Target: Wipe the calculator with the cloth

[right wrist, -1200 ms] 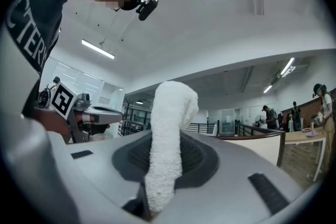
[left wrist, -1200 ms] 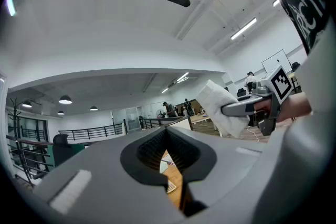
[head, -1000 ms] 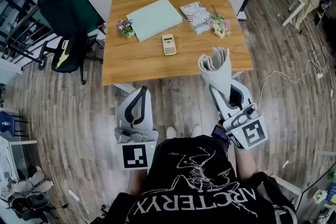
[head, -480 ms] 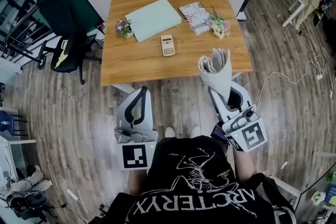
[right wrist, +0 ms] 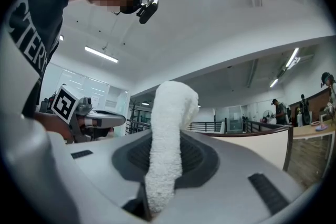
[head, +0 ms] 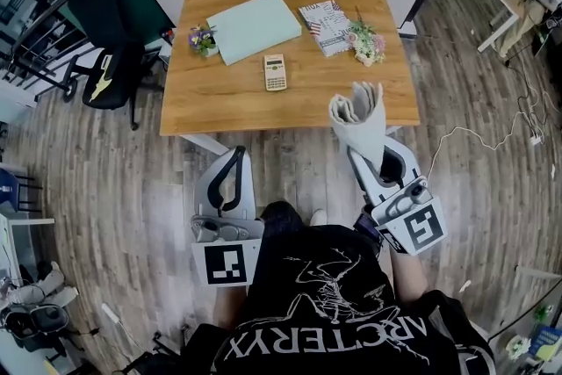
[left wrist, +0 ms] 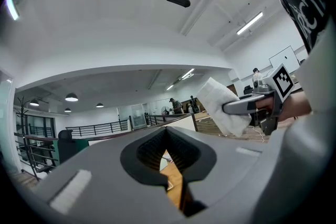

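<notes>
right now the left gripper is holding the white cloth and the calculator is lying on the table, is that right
Not quite. The cloth is clamped in the right gripper, not the left, as the right gripper view shows; the left gripper is shut on nothing. The calculator is indeed lying on the table.

I had bare wood all round the calculator (head: 275, 72) on the table (head: 219, 105), and the whole near edge lay open to come in over. Just behind it the green pad (head: 255, 26) and the booklet (head: 325, 15) blocked the far side. One flower sprig (head: 367, 46) stood to the right, another (head: 200, 39) to the left.
</notes>
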Tool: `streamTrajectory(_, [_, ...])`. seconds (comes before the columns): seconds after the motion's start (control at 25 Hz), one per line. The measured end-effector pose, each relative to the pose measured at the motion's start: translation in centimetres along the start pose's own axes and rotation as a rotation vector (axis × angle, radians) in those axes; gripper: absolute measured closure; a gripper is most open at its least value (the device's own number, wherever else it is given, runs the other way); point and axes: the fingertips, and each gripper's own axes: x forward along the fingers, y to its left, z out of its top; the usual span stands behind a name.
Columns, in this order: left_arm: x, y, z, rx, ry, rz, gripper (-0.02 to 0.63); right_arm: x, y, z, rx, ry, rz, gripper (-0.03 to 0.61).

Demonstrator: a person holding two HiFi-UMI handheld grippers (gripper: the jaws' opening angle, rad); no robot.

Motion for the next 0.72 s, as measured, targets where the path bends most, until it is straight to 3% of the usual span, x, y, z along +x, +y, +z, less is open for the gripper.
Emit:
streamTrajectory(0.36, [5.9,2.6,-2.4,-0.015,0.031,0.008,0.604,5.4,-3.6,-3.0,0.025,0.034,0.032,0.489])
streamTrajectory(0.72, [17.5,11.6,-3.0,-0.012,0.01,-0.073,0.604,17.7,-8.8,-3.5,0.005,0.05,-0.031,0.489])
